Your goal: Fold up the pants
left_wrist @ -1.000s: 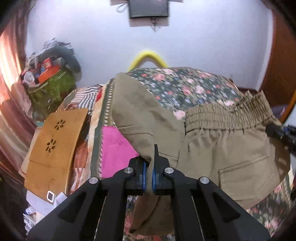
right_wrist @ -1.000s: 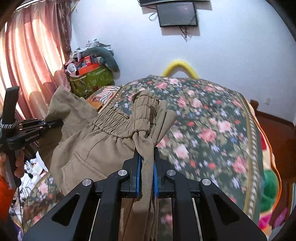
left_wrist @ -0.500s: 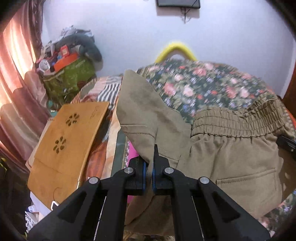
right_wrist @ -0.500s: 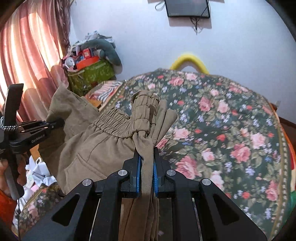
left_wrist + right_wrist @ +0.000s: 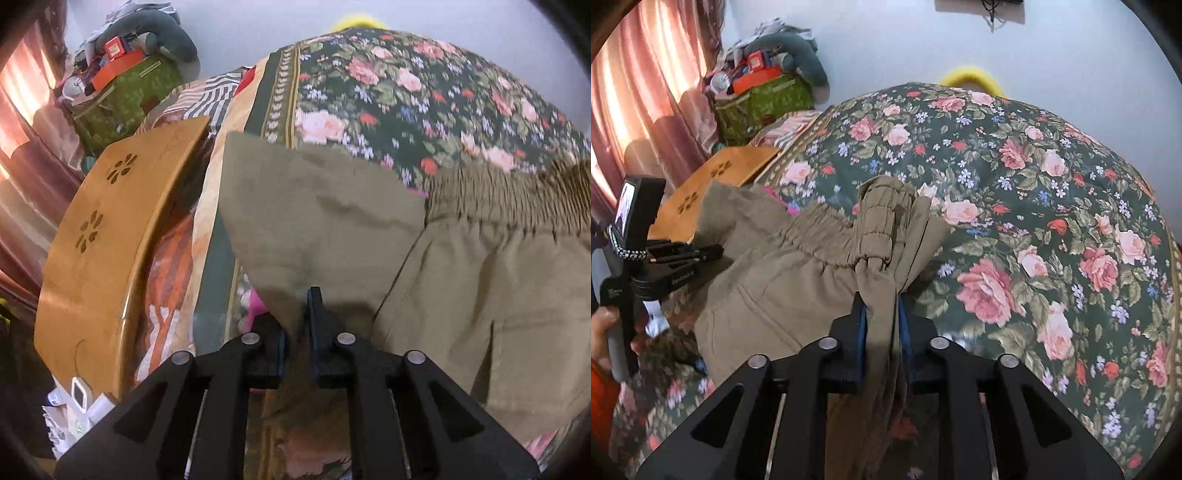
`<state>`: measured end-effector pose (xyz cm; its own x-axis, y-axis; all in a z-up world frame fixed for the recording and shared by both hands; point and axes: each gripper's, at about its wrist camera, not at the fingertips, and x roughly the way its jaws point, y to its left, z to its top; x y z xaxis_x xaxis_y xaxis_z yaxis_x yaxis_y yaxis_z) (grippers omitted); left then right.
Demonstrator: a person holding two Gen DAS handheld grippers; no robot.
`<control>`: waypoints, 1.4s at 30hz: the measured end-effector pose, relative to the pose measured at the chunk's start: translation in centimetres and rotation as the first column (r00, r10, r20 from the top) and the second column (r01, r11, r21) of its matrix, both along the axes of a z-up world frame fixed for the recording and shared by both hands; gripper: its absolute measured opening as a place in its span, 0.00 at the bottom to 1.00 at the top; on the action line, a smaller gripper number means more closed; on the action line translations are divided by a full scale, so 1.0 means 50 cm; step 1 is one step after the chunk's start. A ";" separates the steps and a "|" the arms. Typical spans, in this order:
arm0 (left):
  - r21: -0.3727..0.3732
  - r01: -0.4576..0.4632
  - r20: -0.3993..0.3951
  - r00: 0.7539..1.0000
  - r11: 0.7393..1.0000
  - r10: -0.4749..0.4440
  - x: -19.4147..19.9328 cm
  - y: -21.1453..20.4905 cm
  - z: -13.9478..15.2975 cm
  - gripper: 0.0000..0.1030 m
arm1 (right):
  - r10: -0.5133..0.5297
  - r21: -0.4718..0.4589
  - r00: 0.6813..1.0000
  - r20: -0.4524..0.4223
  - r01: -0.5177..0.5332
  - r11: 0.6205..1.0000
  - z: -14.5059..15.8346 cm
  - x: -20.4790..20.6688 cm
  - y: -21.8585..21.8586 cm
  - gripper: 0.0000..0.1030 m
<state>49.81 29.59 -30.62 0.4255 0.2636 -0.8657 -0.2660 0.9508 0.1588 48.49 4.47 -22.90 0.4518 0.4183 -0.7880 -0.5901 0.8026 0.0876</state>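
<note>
Khaki pants (image 5: 461,280) with a gathered elastic waistband hang stretched between my two grippers above the floral bed. My left gripper (image 5: 297,325) is shut on a fold of the pants near one side of the waist. My right gripper (image 5: 881,317) is shut on the bunched other end of the waistband (image 5: 882,221). In the right wrist view the pants (image 5: 775,280) span left to the left gripper (image 5: 683,258), held by a hand. The legs hang below, out of sight.
The bed has a dark floral blanket (image 5: 1034,192). A wooden board (image 5: 110,240) lies at the bed's left edge. A green bag with clutter (image 5: 761,96) stands by the wall, near pink curtains (image 5: 639,92). A yellow hoop (image 5: 971,75) shows behind the bed.
Both grippers have tilted down and moved forward over the bed, carrying the pants lower and closer to the blanket. Both grips are unchanged.
</note>
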 end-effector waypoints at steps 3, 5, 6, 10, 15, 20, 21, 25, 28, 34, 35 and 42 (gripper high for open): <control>0.000 0.007 -0.017 1.000 1.000 -0.007 -0.032 0.002 0.002 0.12 | 0.005 -0.021 1.000 0.001 -0.005 1.000 0.010 -0.029 -0.017 0.22; -0.008 0.003 -0.022 1.000 1.000 -0.004 -0.056 0.004 0.011 0.12 | 0.002 -0.013 1.000 -0.010 -0.002 1.000 0.015 -0.043 -0.031 0.26; -0.015 0.004 -0.021 1.000 1.000 -0.004 -0.071 0.003 0.018 0.12 | 0.004 -0.003 1.000 -0.019 -0.004 1.000 0.018 -0.050 -0.038 0.27; -0.013 0.010 -0.009 1.000 1.000 -0.010 -0.120 -0.007 0.051 0.12 | 0.012 0.017 0.999 -0.036 -0.011 1.000 0.037 -0.100 -0.065 0.28; -0.014 0.041 0.038 0.998 0.999 -0.040 -0.198 -0.045 0.126 0.12 | 0.024 0.016 1.000 -0.015 -0.024 1.000 0.082 -0.163 -0.085 0.28; -0.021 0.082 0.141 0.987 0.996 -0.078 -0.292 -0.111 0.239 0.18 | 0.012 0.115 0.999 0.050 -0.018 0.993 0.180 -0.226 -0.116 0.28; -0.025 0.091 0.173 0.981 0.996 -0.085 -0.316 -0.126 0.267 0.19 | 0.013 0.129 0.997 0.071 -0.022 0.991 0.200 -0.240 -0.121 0.28; -0.041 0.112 0.303 0.948 0.993 -0.094 -0.403 -0.170 0.370 0.19 | 0.012 0.181 0.981 0.196 -0.048 0.982 0.299 -0.323 -0.146 0.28; -0.033 0.126 0.400 0.911 0.992 -0.102 -0.470 -0.204 0.449 0.19 | 0.007 0.214 0.956 0.292 -0.073 0.974 0.362 -0.389 -0.164 0.28; 0.010 0.150 0.554 0.822 0.989 -0.130 -0.601 -0.274 0.565 0.19 | 0.004 0.292 0.906 0.424 -0.141 0.946 0.445 -0.521 -0.193 0.28; 0.026 0.143 0.587 0.799 0.989 -0.131 -0.633 -0.289 0.583 0.20 | 0.001 0.304 0.900 0.436 -0.148 0.941 0.451 -0.538 -0.197 0.28; 0.085 0.078 0.725 0.679 0.993 -0.116 -0.781 -0.347 0.635 0.43 | -0.055 0.360 0.864 0.500 -0.149 0.921 0.454 -0.643 -0.219 0.39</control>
<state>10.73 12.25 1.11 0.9414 0.2136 -0.2609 -0.2221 0.9750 -0.0032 16.35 -6.47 -0.18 0.7067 0.6641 -0.2441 -0.6719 0.7380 0.0628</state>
